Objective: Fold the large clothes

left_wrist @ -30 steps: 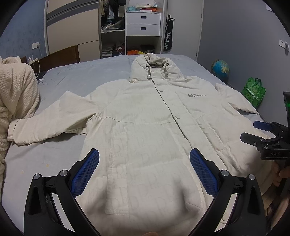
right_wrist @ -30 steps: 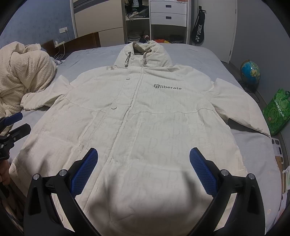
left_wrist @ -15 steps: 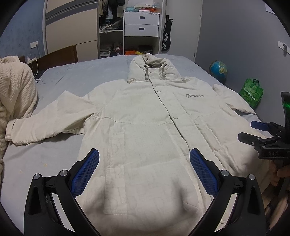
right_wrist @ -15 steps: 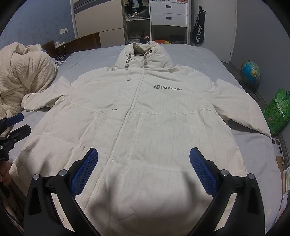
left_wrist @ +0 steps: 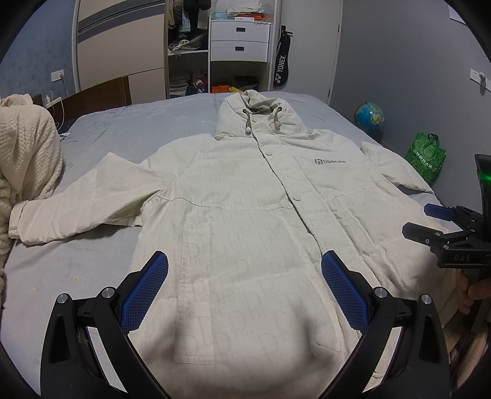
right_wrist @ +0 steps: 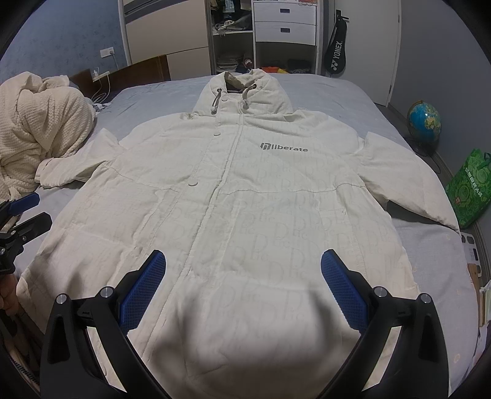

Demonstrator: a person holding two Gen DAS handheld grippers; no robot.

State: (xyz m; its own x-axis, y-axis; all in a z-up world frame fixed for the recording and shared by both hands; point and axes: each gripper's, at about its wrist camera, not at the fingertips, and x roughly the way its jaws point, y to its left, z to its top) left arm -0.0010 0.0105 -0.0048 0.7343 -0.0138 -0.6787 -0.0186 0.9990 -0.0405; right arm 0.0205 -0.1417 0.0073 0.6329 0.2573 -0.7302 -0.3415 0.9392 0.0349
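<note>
Both tools, the left tool (left_wrist: 244,287) and right tool (right_wrist: 243,287), hung spread and empty while drifting only slightly over the flat cream hooded padded coat (right_wrist: 245,190) mid-frame on the grey bed (left_wrist: 129,129), so folding had not begun.

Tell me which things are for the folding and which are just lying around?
For the job: coat, bed, left gripper, right gripper, both open.

Just there: blanket, globe, green bag, racket bag, drawers.
</note>
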